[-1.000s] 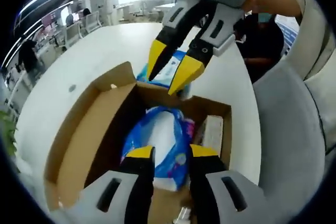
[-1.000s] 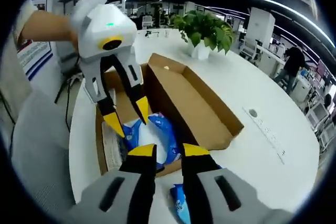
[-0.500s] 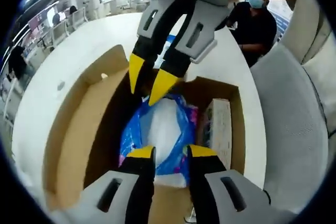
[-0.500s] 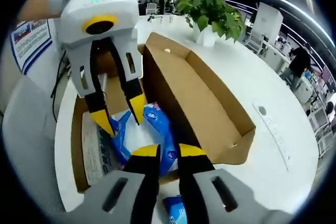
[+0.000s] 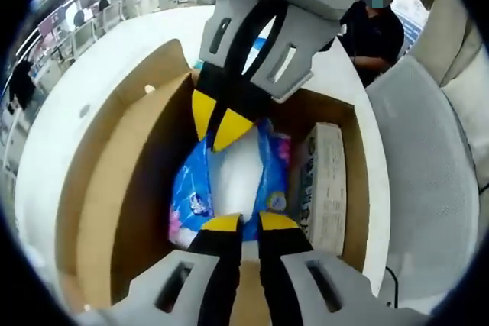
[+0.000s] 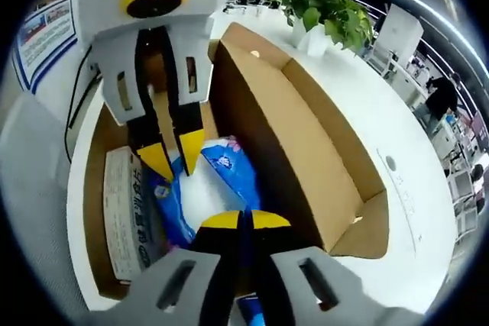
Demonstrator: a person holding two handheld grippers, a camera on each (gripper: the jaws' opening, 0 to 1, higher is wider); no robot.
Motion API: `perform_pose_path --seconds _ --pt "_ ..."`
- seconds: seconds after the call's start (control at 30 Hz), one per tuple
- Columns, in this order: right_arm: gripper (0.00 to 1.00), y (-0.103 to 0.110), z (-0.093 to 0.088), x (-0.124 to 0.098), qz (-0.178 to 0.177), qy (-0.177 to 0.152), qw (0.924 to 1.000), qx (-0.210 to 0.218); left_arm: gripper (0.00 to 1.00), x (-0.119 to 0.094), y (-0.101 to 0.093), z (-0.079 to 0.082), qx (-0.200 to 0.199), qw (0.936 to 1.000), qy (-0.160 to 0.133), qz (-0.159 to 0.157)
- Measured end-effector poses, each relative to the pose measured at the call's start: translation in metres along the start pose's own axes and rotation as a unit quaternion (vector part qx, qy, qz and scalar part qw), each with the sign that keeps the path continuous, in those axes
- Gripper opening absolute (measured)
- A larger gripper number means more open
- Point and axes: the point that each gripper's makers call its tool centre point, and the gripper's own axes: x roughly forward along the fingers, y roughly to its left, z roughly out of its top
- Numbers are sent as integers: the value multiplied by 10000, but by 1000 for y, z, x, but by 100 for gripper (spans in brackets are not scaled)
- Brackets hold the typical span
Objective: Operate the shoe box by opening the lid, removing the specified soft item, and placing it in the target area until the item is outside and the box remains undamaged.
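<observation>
Over the open shoe box (image 5: 99, 211), left gripper view: left gripper (image 5: 241, 224) has its yellow tips nearly together at the near end of the blue-and-white soft pack (image 5: 237, 181), seemingly pinching its wrapper; right gripper (image 5: 220, 124) comes down from above with tips close together at the pack's far end; a flat white carton (image 5: 327, 188) lies just beside the pack inside the box.

Right gripper view: right gripper (image 6: 244, 221) tips are pressed together on the pack (image 6: 218, 181); left gripper (image 6: 173, 154) stands slightly parted at its other end; lid (image 6: 306, 150) is folded back over the white counter (image 6: 412, 135); potted plant (image 6: 325, 17) beyond.

Judgement: lift both ends evenly and straight up; keep clear of the cardboard walls.
</observation>
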Motion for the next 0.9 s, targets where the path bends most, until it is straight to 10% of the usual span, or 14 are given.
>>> perform_pose_path --seconds 0.9 --pt "0 -5 42 -36 -162 -604 9977 250 0 -55 4 9 -119 9980 -280 547"
